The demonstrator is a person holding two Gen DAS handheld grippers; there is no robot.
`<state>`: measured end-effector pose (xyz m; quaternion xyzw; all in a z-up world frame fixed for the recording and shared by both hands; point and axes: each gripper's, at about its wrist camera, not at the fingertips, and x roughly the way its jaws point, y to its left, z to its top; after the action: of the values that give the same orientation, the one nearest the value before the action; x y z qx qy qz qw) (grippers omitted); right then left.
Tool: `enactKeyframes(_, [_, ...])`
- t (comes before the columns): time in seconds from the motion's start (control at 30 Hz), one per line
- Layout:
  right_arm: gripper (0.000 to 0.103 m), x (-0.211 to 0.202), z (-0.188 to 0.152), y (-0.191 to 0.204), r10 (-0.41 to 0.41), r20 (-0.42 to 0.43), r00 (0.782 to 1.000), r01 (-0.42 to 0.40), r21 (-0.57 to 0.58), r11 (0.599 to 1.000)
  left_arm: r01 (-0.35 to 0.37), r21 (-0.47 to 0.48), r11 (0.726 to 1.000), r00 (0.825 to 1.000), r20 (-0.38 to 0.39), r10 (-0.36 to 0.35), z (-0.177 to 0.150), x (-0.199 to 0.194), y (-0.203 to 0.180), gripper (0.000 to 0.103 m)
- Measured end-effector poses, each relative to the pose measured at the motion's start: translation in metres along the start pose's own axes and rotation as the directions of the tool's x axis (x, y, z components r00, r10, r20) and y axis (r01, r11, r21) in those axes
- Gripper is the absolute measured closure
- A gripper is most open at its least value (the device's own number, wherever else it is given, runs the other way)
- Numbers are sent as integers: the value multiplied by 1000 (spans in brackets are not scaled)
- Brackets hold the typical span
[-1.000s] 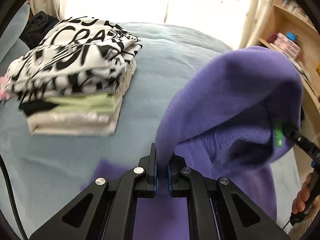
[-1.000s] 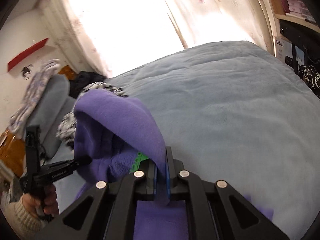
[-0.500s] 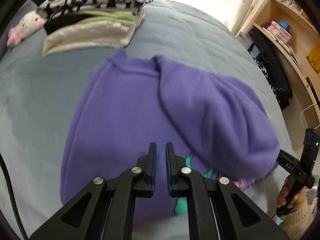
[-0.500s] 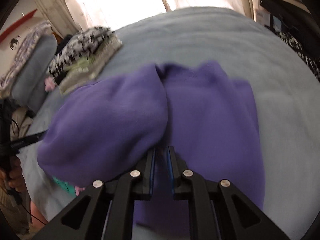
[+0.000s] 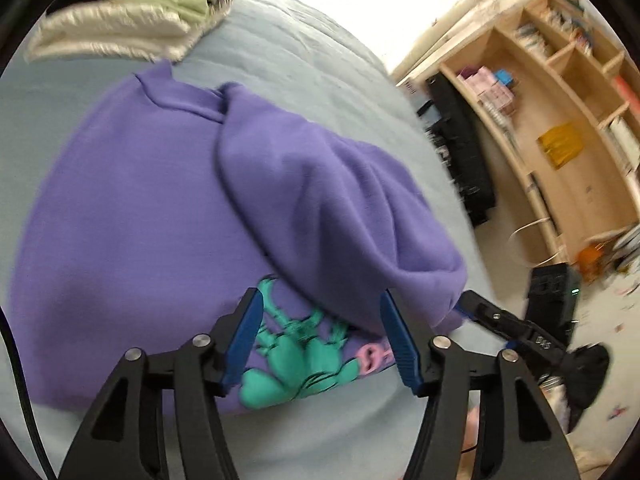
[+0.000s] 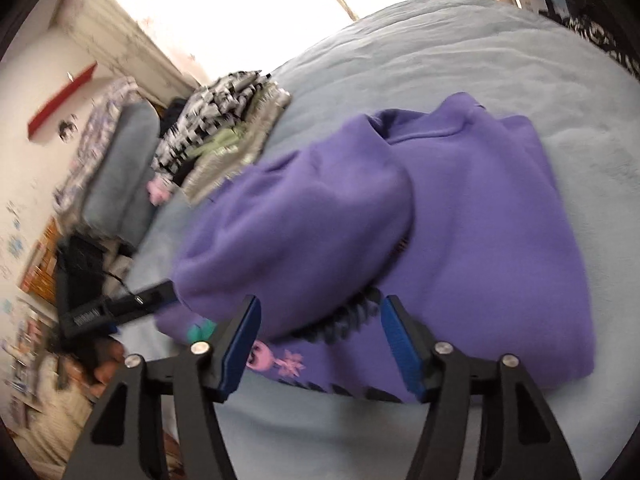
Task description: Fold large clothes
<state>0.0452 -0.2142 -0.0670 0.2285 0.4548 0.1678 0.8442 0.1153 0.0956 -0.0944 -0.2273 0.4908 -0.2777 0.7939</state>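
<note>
Left wrist cam first, going l to r: your stack of folded clothes sits at the top left on the bed, cut off by the lens edge, so only the cream, pale green and b&w layers show. Below it the purple sweatshirt lies spread on the bed, collar pointing toward the stack, w/ a doubled-over flap bulging across its right half. That flap hides most of the teal and pink print, and what the print shows is hard to make out. Your left tongs hang just above the near hem, jaws opening, blue pads apart and not pressing on fabric. Further right, the right tongs poke in by the flap's edge, only partly visible. The wooden shelves on the far right are blurry, contents unreadable.

Right wrist cam, l to r: the wall side is smeared by blur. Your left tongs reach in at the flap's left edge, tips hidden behind the cloth. The stack sits beyond, near the sweatshirt's far left side. Your right tongs are opening too, pads apart w/ the hem and print under them, nothing clamped. The sweatshirt's right edge lies flat on the bed.
</note>
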Motion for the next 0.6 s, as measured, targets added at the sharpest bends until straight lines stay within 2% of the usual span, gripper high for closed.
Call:
enactKeyframes(0.1, [39,7,8,-9,49,4,999,-50,71,996,47,-41,998,999,8,-46,4,17,9,43])
enactKeyframes(0.27, [39,32,20,-29,101,-17,995,-96,179,979,62,-76,995,998,8,-62,9,43,21,42])
enactKeyframes(0.37, [39,46,20,-40,143,-16,990,-136,228,964,96,-79,992,995,32,-94,15,54,23,37])
enactKeyframes(0.47, [39,54,22,-43,179,7,984,-175,250,952,138,-92,986,989,62,-133,22,60,22,38])
enactKeyframes(0.5, [38,55,23,-43,186,13,982,-183,250,951,145,-99,984,987,76,-138,25,61,20,42])
enactKeyframes(0.53, [38,57,24,-42,188,19,982,-187,247,951,157,-106,982,985,88,-148,26,60,18,58])
enactKeyframes(0.57, [39,57,27,-41,190,29,981,-191,241,951,161,-107,981,983,103,-150,27,57,14,79])
enactKeyframes(0.6, [49,56,29,-39,188,36,982,-191,231,954,147,-105,984,984,115,-135,28,55,11,86])
